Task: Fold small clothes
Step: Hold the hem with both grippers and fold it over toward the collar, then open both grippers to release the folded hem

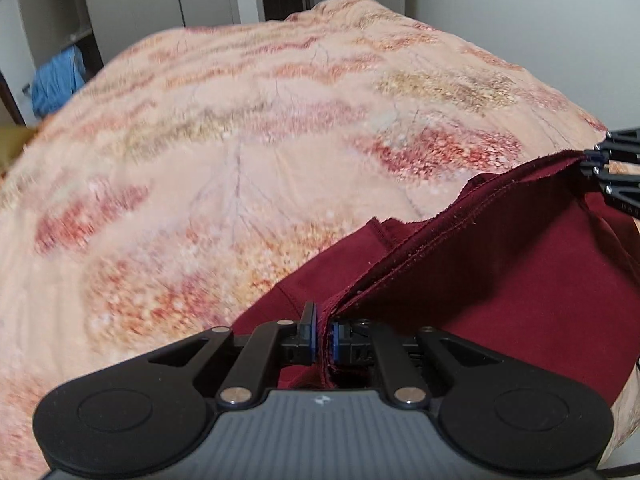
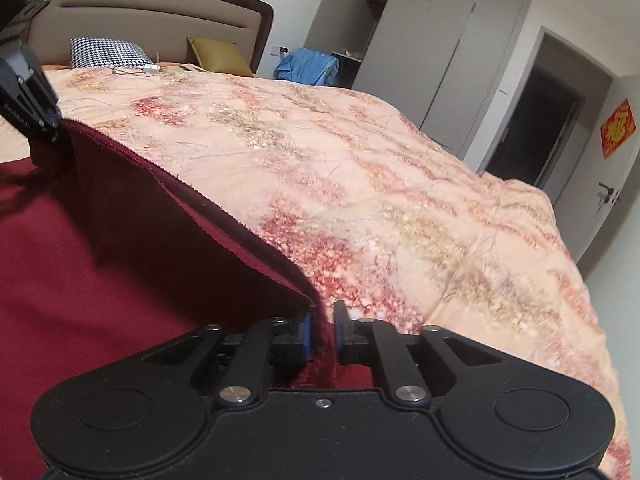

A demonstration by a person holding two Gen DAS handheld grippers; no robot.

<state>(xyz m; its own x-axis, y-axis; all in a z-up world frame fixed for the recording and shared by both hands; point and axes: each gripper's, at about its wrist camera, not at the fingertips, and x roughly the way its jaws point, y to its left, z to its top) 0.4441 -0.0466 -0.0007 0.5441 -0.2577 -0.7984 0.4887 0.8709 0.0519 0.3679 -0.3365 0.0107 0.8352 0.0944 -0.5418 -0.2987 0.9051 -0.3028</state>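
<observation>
2 corners of the maroon garment (image 1: 500, 280) are held above the floral bedspread (image 1: 240, 160): left gripper (image 1: 324, 338) clamped on, right gripper (image 2: 322, 334) parted around its hem.

Bedspread (image 2: 400, 184) ahead bare, free passage; pillows (image 2: 108, 53) near headboard (image 2: 160, 4) block far end.

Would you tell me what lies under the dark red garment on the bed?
The floral quilt shows all around the dark red garment and appears to run beneath it. The raised hem folds over more red cloth. Whatever else lies beneath is covered.
</observation>
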